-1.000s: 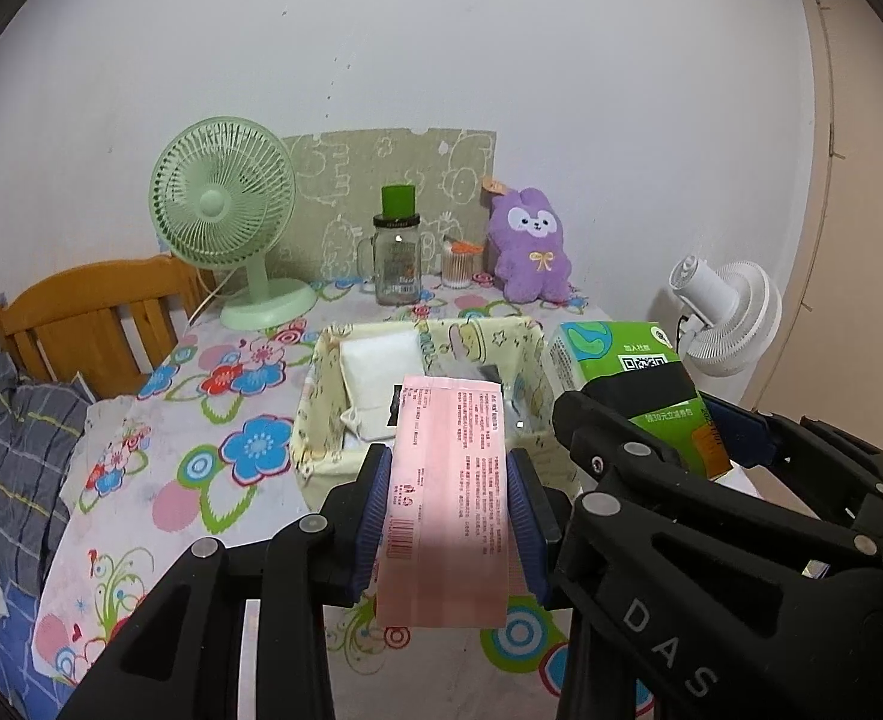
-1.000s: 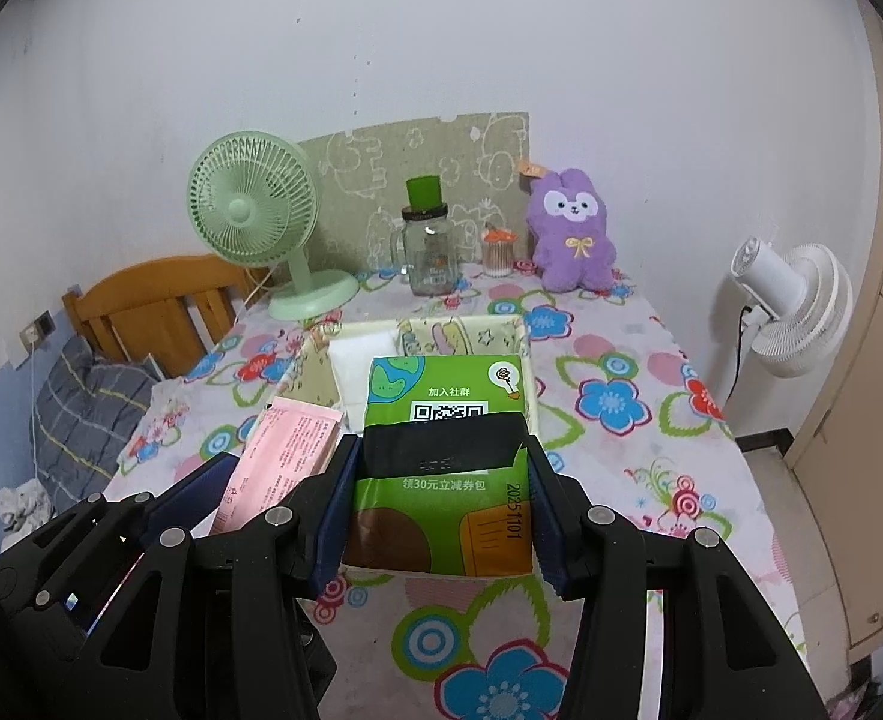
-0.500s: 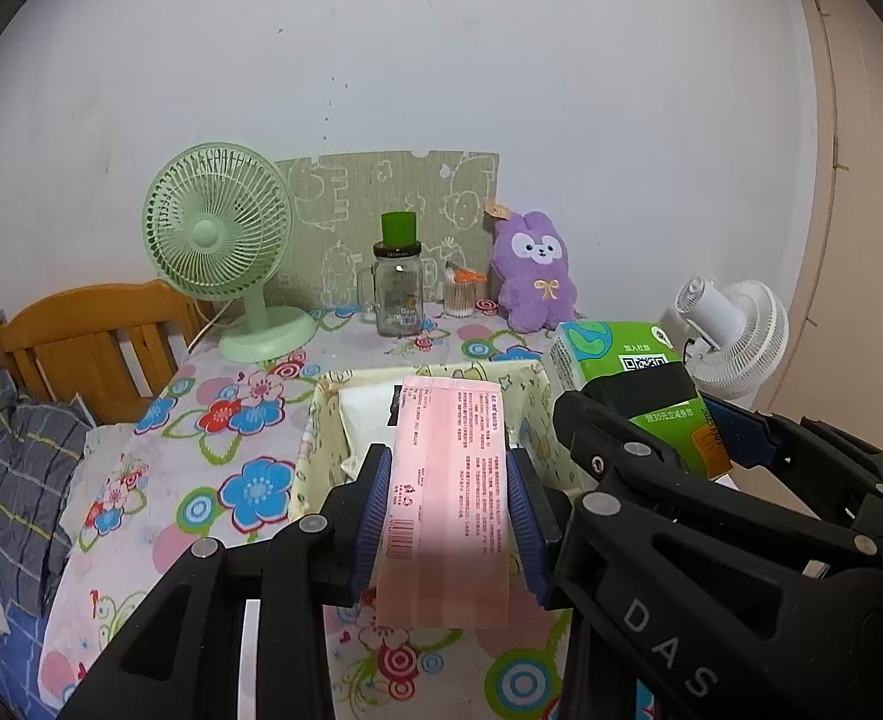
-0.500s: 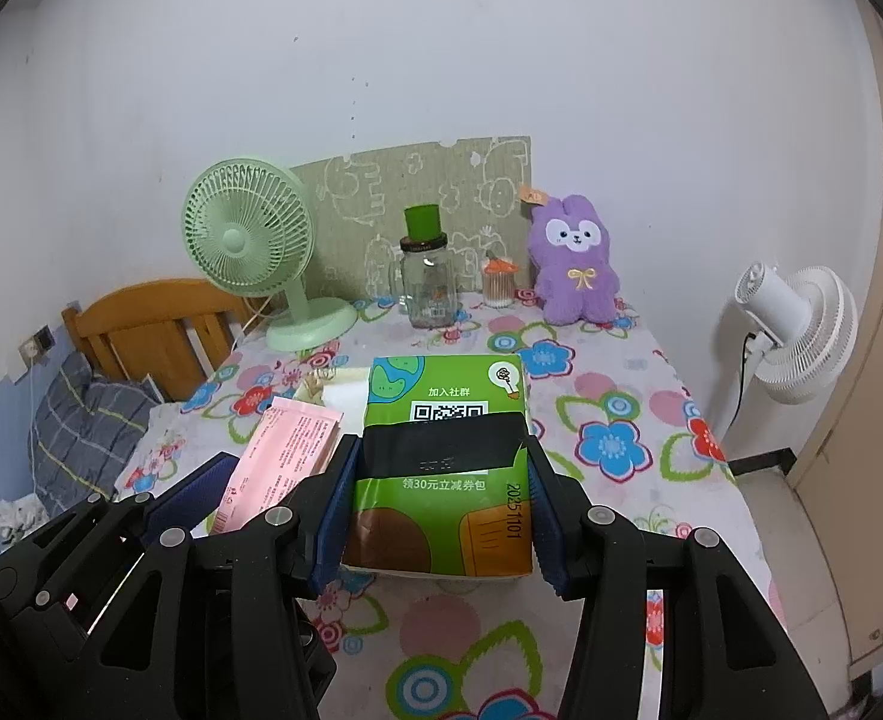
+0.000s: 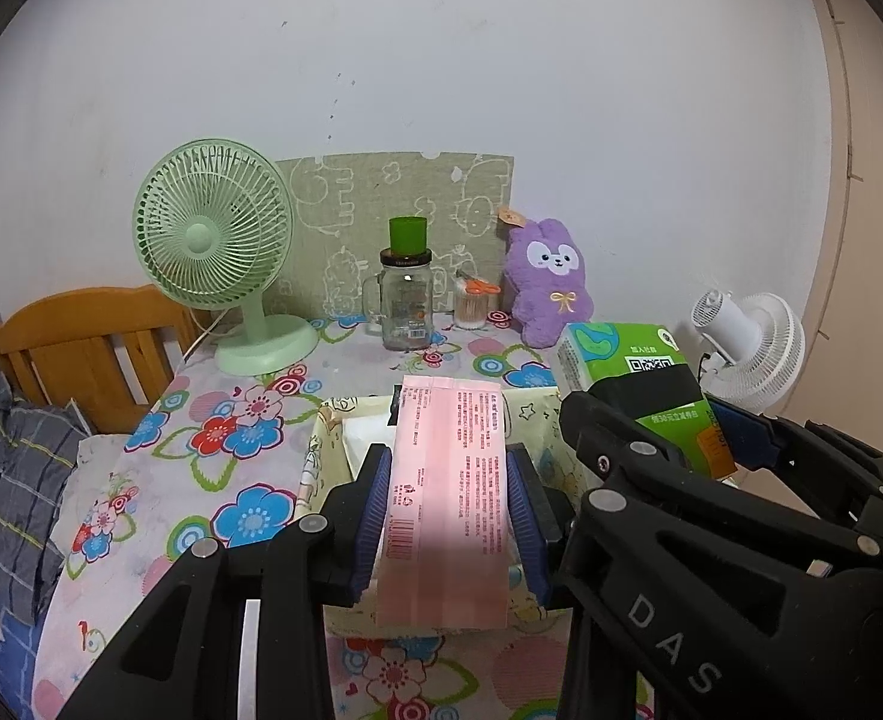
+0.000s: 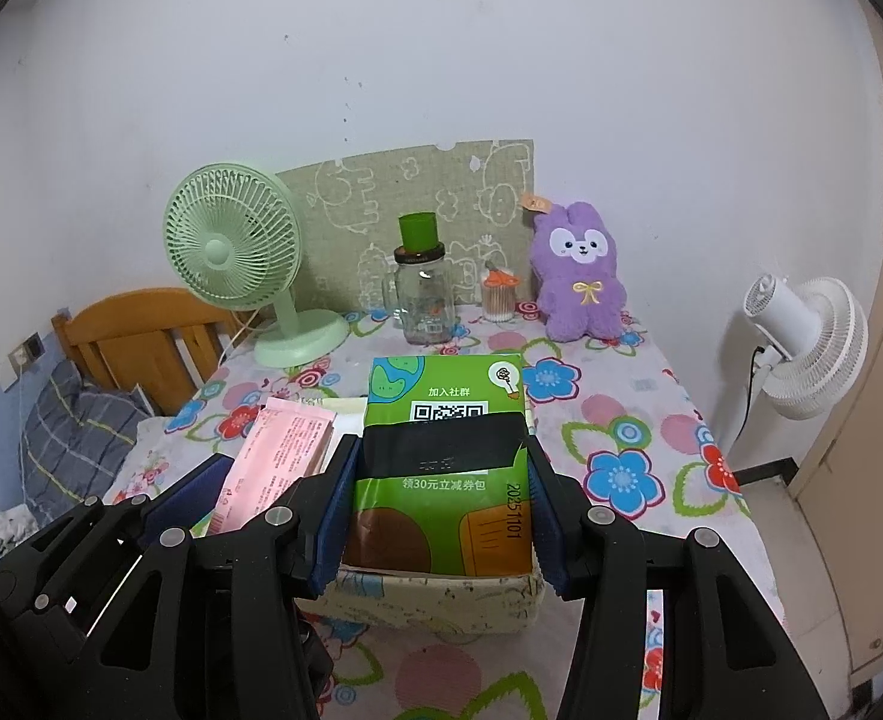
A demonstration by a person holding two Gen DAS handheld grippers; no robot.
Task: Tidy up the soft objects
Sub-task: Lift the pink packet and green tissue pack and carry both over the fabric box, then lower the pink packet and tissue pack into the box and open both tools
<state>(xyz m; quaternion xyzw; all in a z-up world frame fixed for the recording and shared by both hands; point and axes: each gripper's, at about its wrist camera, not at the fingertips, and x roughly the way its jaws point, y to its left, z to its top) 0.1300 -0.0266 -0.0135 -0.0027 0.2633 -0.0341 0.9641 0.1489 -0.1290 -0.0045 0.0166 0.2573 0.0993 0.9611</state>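
My left gripper (image 5: pixel 448 516) is shut on a pink soft pack (image 5: pixel 448 498) and holds it above a cream fabric basket (image 5: pixel 315 462) on the flowered table. My right gripper (image 6: pixel 438 513) is shut on a green tissue pack (image 6: pixel 441 450) with a black band, over the same basket (image 6: pixel 441 603). The pink pack also shows in the right wrist view (image 6: pixel 279 456), to the left of the green pack. The green pack shows in the left wrist view (image 5: pixel 633 378), to the right. A white pack (image 5: pixel 366 441) lies inside the basket.
At the back of the table stand a green desk fan (image 5: pixel 219 264), a glass jar with a green lid (image 5: pixel 406 294), a small cotton-swab jar (image 5: pixel 474 303) and a purple plush rabbit (image 5: pixel 552 282). A white floor fan (image 6: pixel 807 348) stands right; a wooden headboard (image 5: pixel 81 348) left.
Both grippers have moved forward with their packs and now hang over the basket, which sits lower and closer in both views. Both grips are unchanged.
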